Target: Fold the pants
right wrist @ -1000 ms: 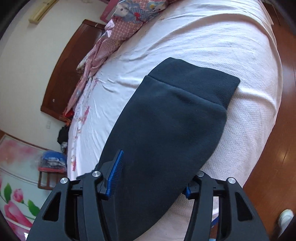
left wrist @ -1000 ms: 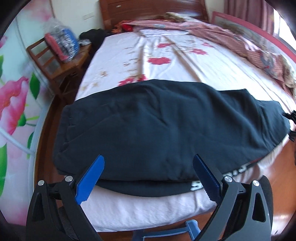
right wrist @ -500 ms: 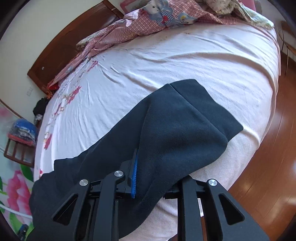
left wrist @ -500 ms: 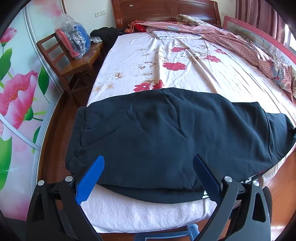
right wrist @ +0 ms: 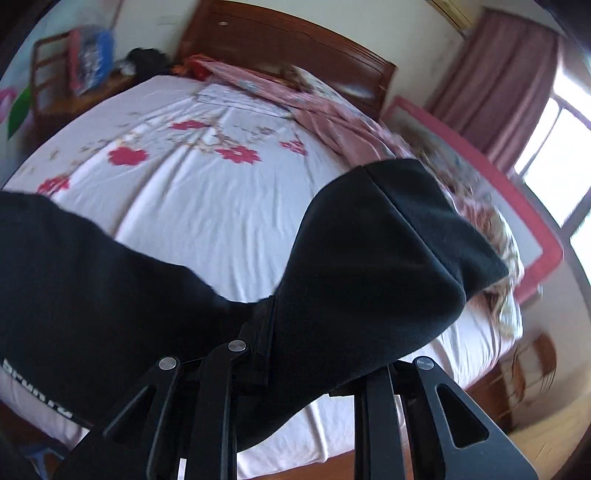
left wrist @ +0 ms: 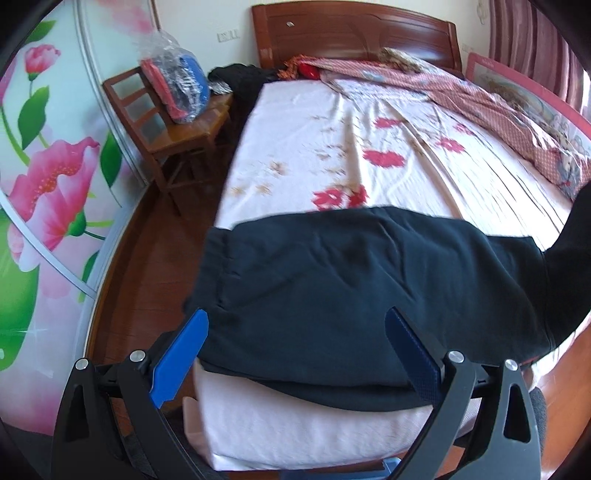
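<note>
In the left wrist view, the left gripper stands with its jaws wide apart, and nothing is between its blue pads. It hovers above the near edge of the bed. The dark pants lie across the foot end of the bed, on the white sheet with red flowers. The waistband side is at the left, close to the left edge of the mattress. At the right edge of this picture the dark cloth rises up from the bed. A reddish patterned quilt lies along the right side of the bed, up to the wooden headboard. A wooden chair stands left of the bed, with a plastic bag of clothes on its seat. Behind it is a wall panel with big pink flowers.

In the right wrist view, the right gripper has its jaws narrow and pressed on the pants. It holds the leg end, with the cuff pointing up and to the right, lifted above the sheet. The rest of the pants goes down to the left and lies on the bed. Some white letters are seen on the cloth at the lower left, but I cannot read them. The picture is blurred. Pink curtains hang beside a bright window at the right.
</note>
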Demonstrator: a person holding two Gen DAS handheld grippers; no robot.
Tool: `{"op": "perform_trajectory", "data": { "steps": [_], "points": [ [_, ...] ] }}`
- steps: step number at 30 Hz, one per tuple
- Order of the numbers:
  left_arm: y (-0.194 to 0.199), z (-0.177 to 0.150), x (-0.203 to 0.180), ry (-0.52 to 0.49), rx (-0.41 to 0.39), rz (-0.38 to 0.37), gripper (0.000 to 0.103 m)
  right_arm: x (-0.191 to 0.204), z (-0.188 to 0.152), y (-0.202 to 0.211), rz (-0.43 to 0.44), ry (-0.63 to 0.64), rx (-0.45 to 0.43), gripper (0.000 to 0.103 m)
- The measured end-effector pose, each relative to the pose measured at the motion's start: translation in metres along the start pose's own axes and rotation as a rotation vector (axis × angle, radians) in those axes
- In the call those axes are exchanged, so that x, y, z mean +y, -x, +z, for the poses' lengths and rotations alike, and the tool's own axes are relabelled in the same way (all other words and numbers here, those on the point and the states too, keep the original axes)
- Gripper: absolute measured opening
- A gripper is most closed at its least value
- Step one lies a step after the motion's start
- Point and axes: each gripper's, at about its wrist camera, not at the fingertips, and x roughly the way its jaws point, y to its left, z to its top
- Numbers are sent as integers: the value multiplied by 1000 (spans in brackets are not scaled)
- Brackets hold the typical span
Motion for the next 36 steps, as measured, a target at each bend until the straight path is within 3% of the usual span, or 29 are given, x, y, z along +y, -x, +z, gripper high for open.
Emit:
{"op": "perform_trajectory", "data": {
  "steps": [5, 8, 11, 14, 17, 19, 20, 22, 24, 27, 28, 29, 31, 32, 33, 36],
  "points": [
    [3, 2, 27, 46, -16, 14, 98, 123, 5, 2, 47, 272, -47, 18],
    [1, -2, 40, 80, -4, 16, 98, 201, -13, -15, 8, 470, -47, 18],
    [-2, -8, 48, 99, 4, 13, 98, 246, -44, -24, -52, 631, -57, 18],
    [-6, -13, 49, 96, -1, 15, 99, 254, -61, -17, -89, 709, -78, 20],
    [-16, -14, 41, 87, 30, -3, 99, 249, -80, -9, -47, 777, -71, 32],
    [-16, -15, 35, 80, 31, -13, 99, 234, -86, 3, 29, 772, -80, 39],
    [-16, -15, 31, 68, 25, -17, 99, 219, -81, 11, 96, 691, -58, 47],
    [-15, -15, 26, 54, 20, -17, 99, 191, -70, 25, 229, 546, -28, 47],
    [-14, -16, 22, 47, 18, -30, 99, 162, -61, 35, 274, 403, -31, 47],
    [-14, -15, 17, 45, 20, -46, 99, 147, -58, 26, 243, 330, -41, 47],
    [-14, -14, 16, 44, 20, -47, 99, 149, -59, 21, 240, 344, -51, 47],
    [-14, -14, 14, 43, 19, -48, 99, 157, -62, 13, 174, 396, -75, 47],
    [-12, -13, 12, 38, 19, -53, 99, 172, -67, 2, 194, 464, -66, 47],
    [-10, -13, 11, 37, 16, -50, 99, 174, -67, -6, 184, 448, -48, 30],
    [-8, -13, 11, 35, 10, -51, 99, 173, -64, -10, 193, 413, -40, 22],
    [-4, -14, 13, 35, 2, -46, 99, 158, -48, -4, 246, 319, -31, 10]
  ]
}}
